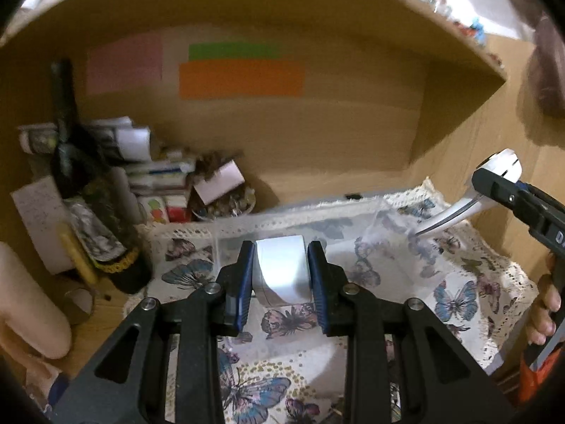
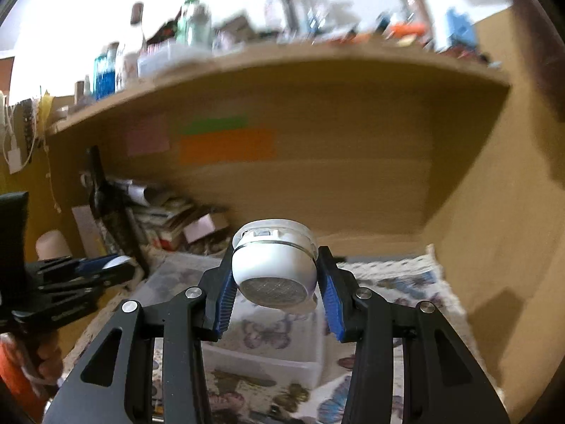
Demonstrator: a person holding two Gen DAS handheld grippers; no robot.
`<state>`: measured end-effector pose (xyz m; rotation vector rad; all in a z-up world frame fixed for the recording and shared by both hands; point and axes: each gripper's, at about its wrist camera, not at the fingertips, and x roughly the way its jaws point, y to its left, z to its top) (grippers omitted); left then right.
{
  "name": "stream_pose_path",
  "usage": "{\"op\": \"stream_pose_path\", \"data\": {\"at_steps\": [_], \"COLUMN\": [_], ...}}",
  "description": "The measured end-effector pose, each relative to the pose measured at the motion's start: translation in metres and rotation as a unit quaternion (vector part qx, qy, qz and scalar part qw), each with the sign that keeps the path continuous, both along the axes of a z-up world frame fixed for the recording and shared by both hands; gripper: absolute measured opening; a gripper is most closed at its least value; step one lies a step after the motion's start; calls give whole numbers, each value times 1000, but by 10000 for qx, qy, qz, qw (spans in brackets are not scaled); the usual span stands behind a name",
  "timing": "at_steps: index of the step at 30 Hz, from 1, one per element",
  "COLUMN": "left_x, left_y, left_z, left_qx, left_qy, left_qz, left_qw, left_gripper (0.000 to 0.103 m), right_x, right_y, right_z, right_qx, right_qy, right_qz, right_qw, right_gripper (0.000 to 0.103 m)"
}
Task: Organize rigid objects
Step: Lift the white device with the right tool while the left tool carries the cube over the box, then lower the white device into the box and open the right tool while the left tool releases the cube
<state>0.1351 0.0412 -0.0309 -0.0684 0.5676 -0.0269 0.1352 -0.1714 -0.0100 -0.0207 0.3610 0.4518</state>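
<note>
My left gripper (image 1: 281,265) is shut on a white rounded block (image 1: 280,270), held above a clear plastic box (image 1: 374,258) on the butterfly cloth. My right gripper (image 2: 276,275) is shut on a white lint shaver (image 2: 273,266) with a round metal mesh face, held above the same clear box (image 2: 268,349). In the left wrist view the right gripper (image 1: 508,183) comes in from the right, with the shaver's white handle (image 1: 455,212) over the box's right side. In the right wrist view the left gripper (image 2: 106,265) shows at the left.
A wooden desk alcove surrounds the scene, with a shelf (image 2: 282,67) of bottles above. Clutter sits at the back left: a dark bottle (image 1: 95,212), stacked papers and boxes (image 1: 159,173), a small bowl (image 1: 226,205). Coloured notes (image 1: 242,77) are stuck on the back wall.
</note>
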Motion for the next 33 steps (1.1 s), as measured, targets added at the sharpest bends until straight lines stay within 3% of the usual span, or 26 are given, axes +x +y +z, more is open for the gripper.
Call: {"op": "stream_pose_path", "data": {"at_steps": [4,9,19,22,24,26,29,33], "left_x": [28,43,61,55,49,45,36,19], "left_y": [-2,-11,-15,-15,-17,-18,-18,-16], "left_z": [-23,-39,-60,-57,-52,-47,-37,-21], "left_qx": [35,254,303,288,310,359,360,391], "left_qy": [409,585,970,929,841,744,654,430], "left_qz": [-78,-101,-152,-195,-203,-201,-211,-150], "left_qw": [9991,9979,9947,9951,9958,9964,9970,9982], "left_gripper": [30,30,30,40,53,56,59,75], "right_x": [23,46,58,71,75,76,70,53], "right_y": [14,24,52,58,60,61,61,55], "right_z": [-17,-37,-68,-83,-89,-90,-84,-68], "right_qx": [-131,-450,-1185,-1172,-1164,-1148,-1103,-1002], "right_qy": [444,784,769,1221,1361,1469,1442,1198], "right_qz": [316,340,230,384,391,448,480,476], "right_qw": [9984,9953,9897,9848,9830,9815,9822,9866], "right_gripper": [39,39,40,39,39,39,39,53]}}
